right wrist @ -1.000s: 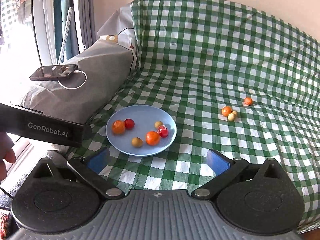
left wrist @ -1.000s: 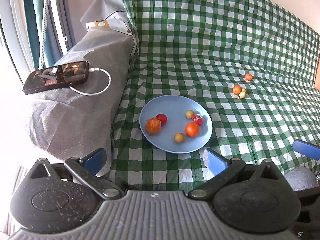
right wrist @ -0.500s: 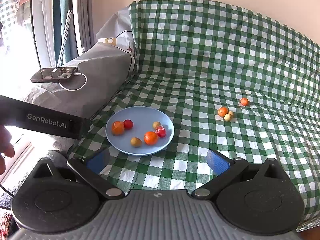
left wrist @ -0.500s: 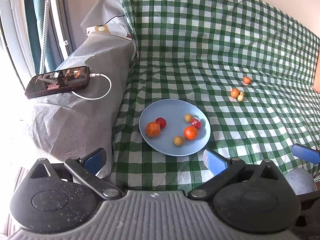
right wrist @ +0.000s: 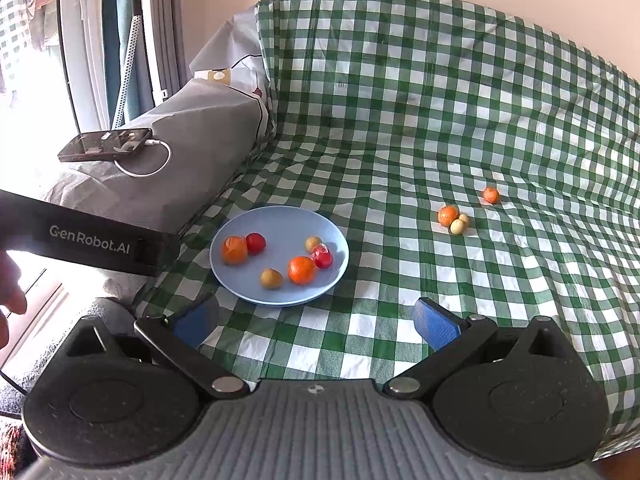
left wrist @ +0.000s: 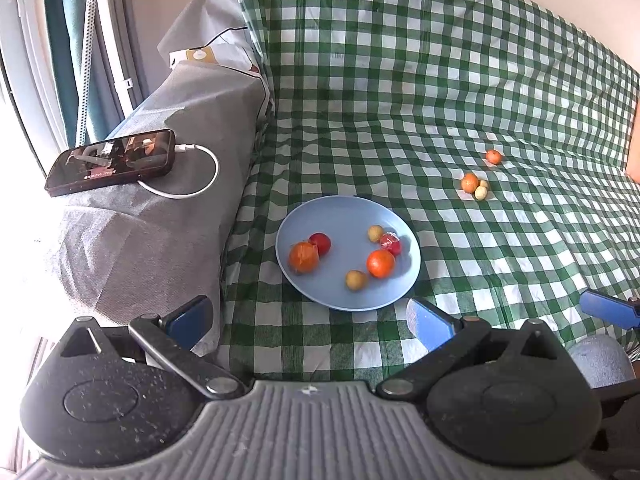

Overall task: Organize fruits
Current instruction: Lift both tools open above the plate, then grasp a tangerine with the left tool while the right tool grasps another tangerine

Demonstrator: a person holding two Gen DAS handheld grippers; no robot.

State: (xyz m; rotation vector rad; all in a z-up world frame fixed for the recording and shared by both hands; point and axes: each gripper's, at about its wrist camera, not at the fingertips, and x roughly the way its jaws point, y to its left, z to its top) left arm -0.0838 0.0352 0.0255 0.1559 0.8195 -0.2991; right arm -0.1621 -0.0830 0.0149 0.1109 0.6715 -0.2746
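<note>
I hold my left gripper (left wrist: 308,320) with its blue pads spread wide and nothing between them, low over the near edge of the green-and-white checked cloth (left wrist: 400,92). My right gripper (right wrist: 316,320) is likewise spread wide and empty. Just ahead of both sits the round light-blue plate (left wrist: 344,212), carrying six small fruits: two orange ones, a red one touching the left orange, a red one in shiny wrap, and two yellowish ones. Well apart from the plate, farther back on the cloth, I see a loose orange fruit (right wrist: 447,215) touching two small pale yellow fruits (right wrist: 457,226), and a lone small orange fruit (right wrist: 491,195) near them. On the grey-covered armrest (left wrist: 168,216) lies a black phone (left wrist: 112,162) with a white cable plugged in.
</note>
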